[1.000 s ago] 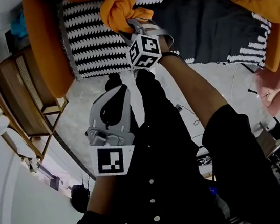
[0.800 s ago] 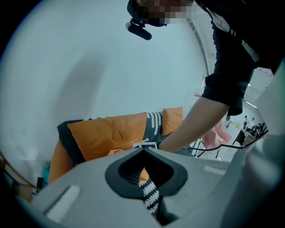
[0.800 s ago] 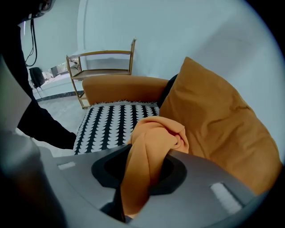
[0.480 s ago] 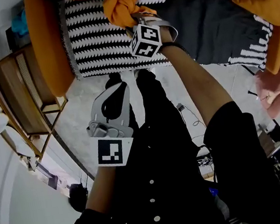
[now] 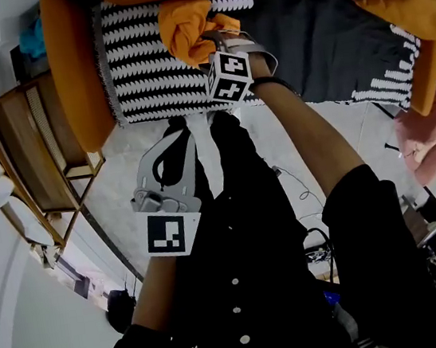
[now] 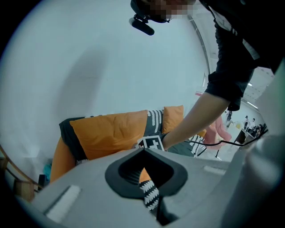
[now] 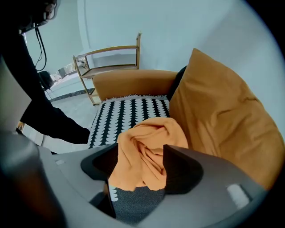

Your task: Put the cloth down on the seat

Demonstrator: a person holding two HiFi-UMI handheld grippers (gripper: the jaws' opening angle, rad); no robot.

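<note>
Half done — just been opening right gripper wide around orange cloth, loose between jaws on patterned seat, upper centre of frame. Lift straight out — no snagging folds. Keep left gripper closed, empty, aside.

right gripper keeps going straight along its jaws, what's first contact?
The orange cloth. It lies bunched between the jaws of the right gripper, which have just been opening and stand apart around it. The black-and-white seat cover under it probably comes next, though depth is hard to judge.
</note>
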